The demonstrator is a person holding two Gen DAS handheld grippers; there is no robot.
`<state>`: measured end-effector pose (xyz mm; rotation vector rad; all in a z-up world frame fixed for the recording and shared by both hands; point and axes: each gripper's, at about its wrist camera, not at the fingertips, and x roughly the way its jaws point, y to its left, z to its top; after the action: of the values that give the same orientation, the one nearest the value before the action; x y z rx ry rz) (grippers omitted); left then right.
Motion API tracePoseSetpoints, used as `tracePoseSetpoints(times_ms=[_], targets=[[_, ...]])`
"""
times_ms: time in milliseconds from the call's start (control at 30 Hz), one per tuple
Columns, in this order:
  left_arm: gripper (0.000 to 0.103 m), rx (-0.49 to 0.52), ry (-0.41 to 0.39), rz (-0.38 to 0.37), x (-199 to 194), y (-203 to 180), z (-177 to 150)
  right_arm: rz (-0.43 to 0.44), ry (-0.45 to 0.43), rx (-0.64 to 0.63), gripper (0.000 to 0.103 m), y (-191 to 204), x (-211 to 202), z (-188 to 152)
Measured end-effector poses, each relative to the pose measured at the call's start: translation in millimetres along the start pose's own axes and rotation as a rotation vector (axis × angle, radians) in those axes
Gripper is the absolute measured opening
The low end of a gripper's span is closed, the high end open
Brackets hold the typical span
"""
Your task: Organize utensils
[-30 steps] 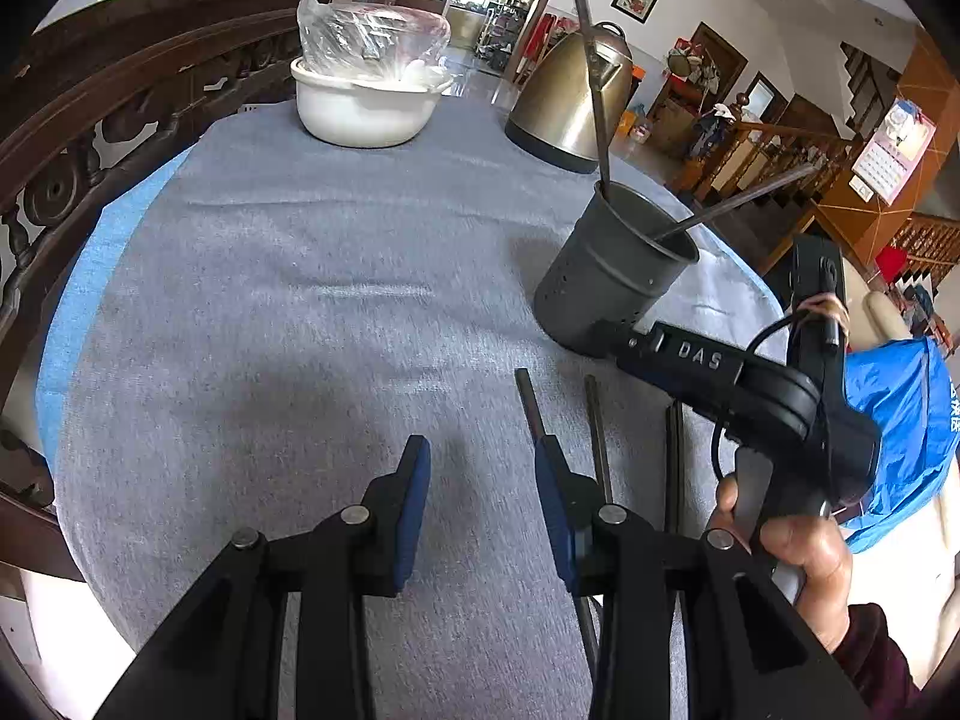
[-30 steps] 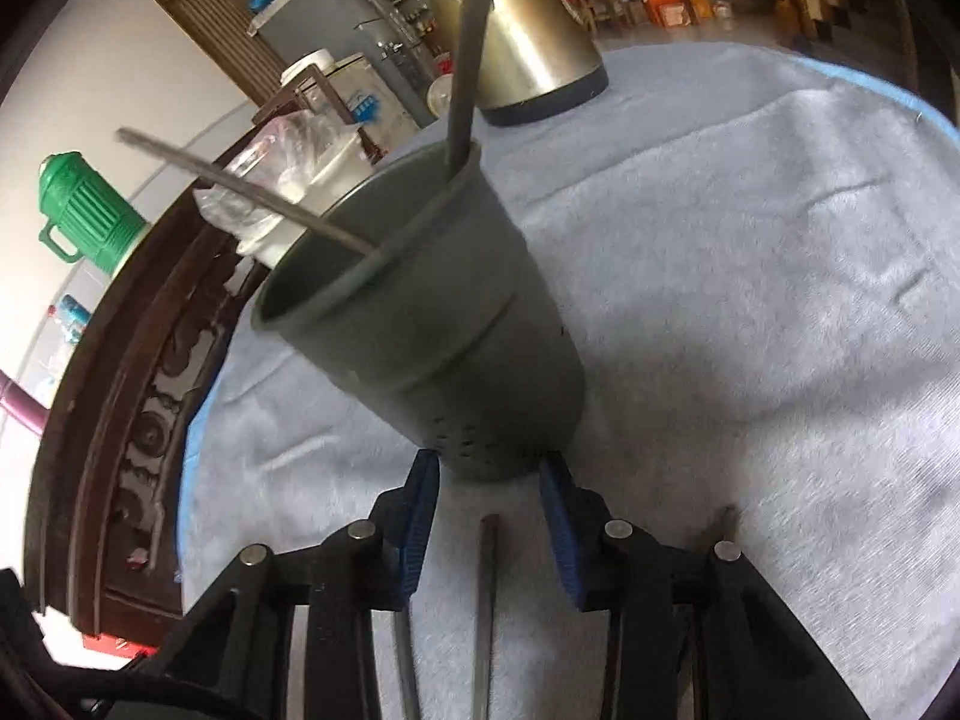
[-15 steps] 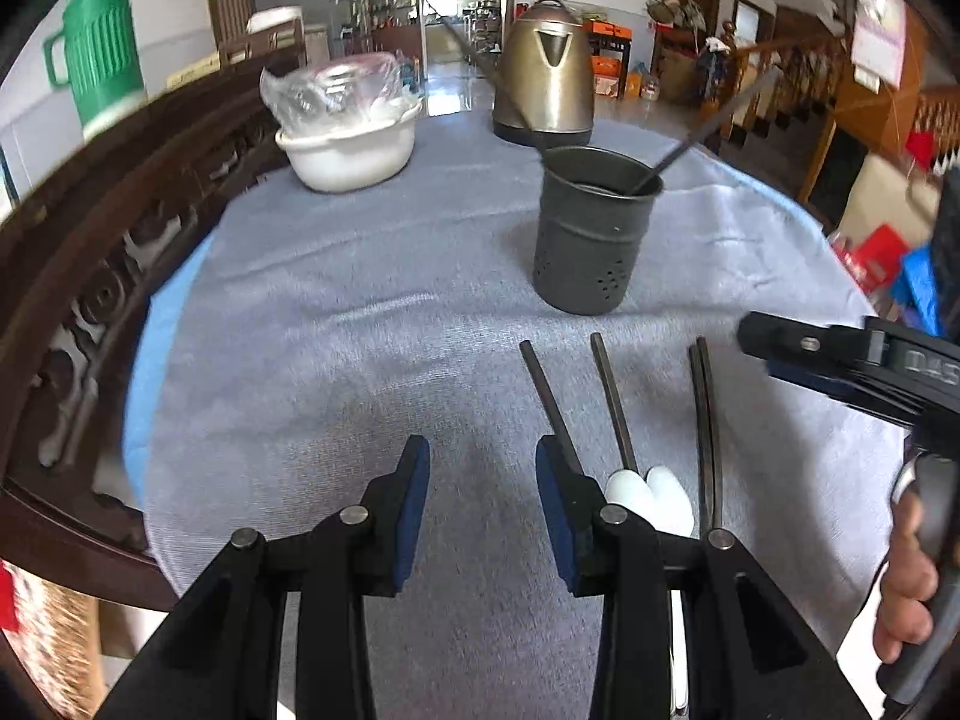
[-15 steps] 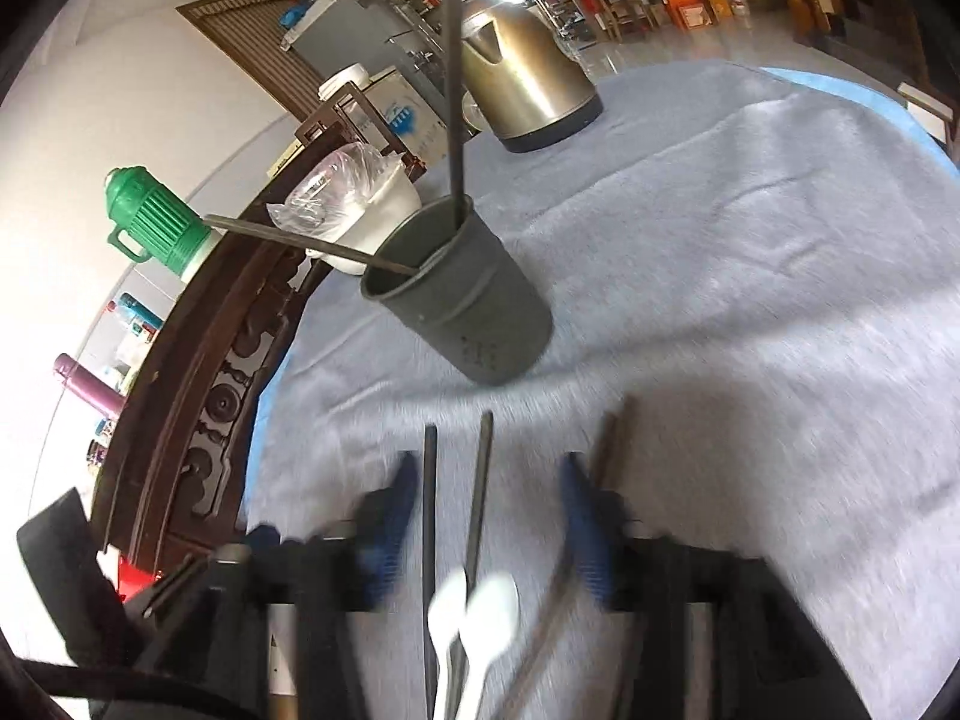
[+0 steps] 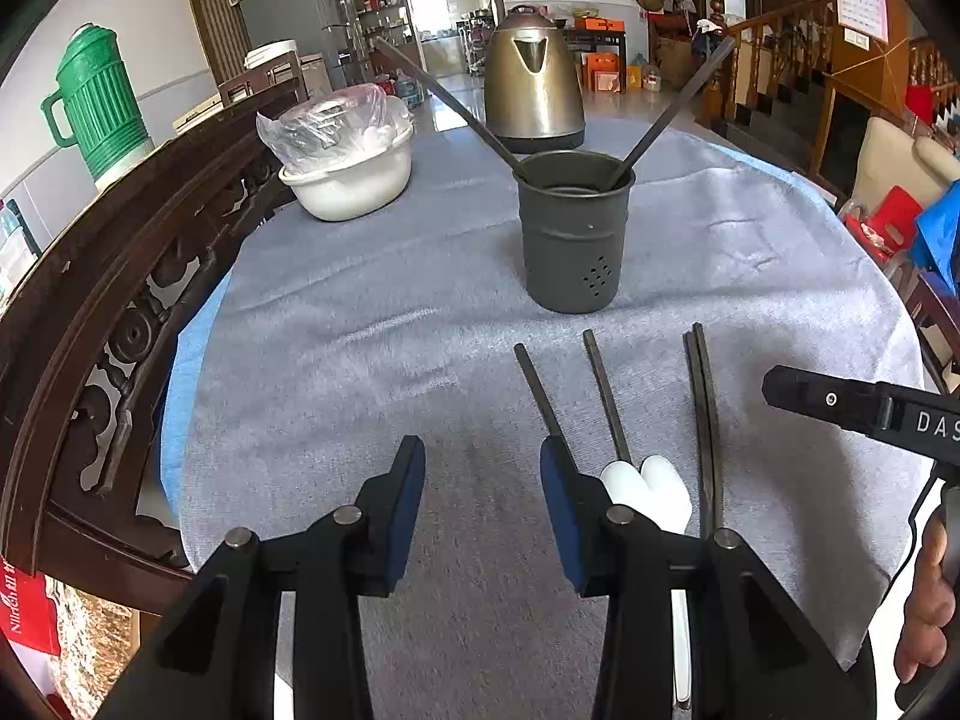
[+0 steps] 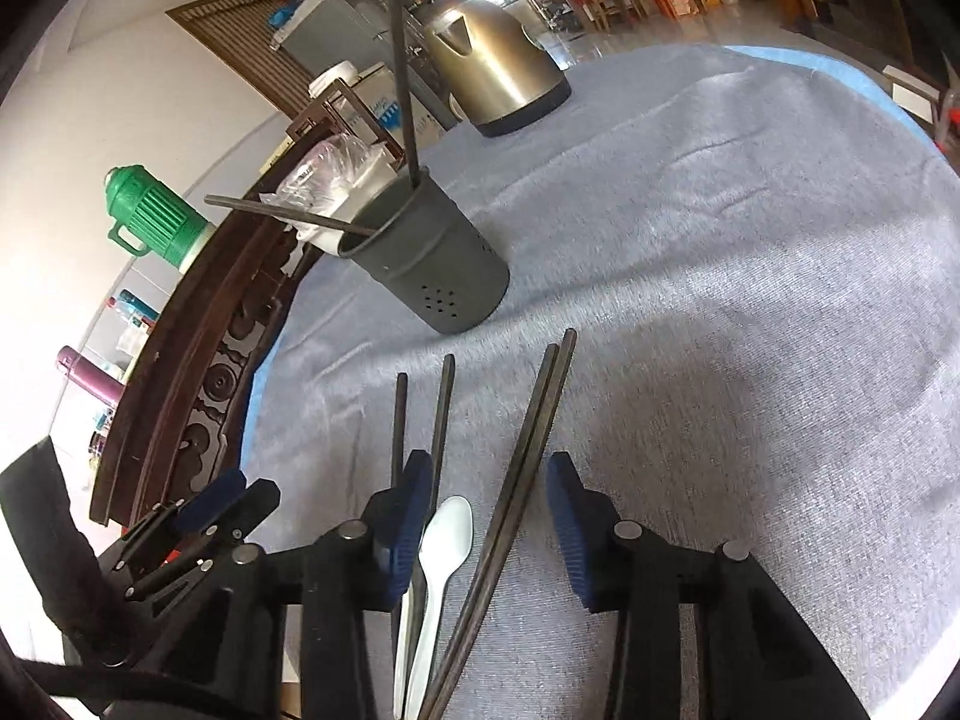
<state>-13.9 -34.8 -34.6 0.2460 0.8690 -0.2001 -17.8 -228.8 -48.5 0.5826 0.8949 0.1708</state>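
While both grippers hang low over the table w/ jaws spread wide, neither has hold of anything.
Left gripper (image 5: 482, 501) sits over bare grey cloth (image 5: 360, 312), L of the loose utensils; right gripper (image 6: 489, 519) straddles a chopstick pair (image 6: 522, 450) w/o touching. Two single chopsticks (image 5: 606, 396) and white plastic spoons (image 6: 444, 546) lie beside it. Dark perforated utensil cup (image 5: 573, 234) stands upright beyond, two chopsticks leaning in it. Behind: brass-coloured kettle (image 5: 531, 96), covered white bowl (image 5: 348, 174), green thermos (image 5: 99, 102), carved wood chair-back (image 5: 108, 276).
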Motion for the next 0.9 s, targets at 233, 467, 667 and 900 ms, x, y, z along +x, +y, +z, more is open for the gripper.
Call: tracePoseSetpoints(times_ms=[233,467,667,900], targets=[[0.041,-0.009,0.025,0.003,12.0,2.7,3.4,-0.028,0.026,0.025,0.04,-6.4,14.5,4.9],[0.041,-0.058,0.075,-0.068,32.8,9.7,8.7,-0.083,0.051,0.057,0.034,-18.5,29.4,12.8],[0.041,-0.142,0.133,-0.194,54.1,22.4,12.9,-0.129,0.076,0.063,0.03,-23.8,44.6,19.0],[0.041,-0.168,0.168,-0.266,71.1,18.6,20.4,-0.197,0.066,0.051,0.03,-16.2,62.3,28.6]])
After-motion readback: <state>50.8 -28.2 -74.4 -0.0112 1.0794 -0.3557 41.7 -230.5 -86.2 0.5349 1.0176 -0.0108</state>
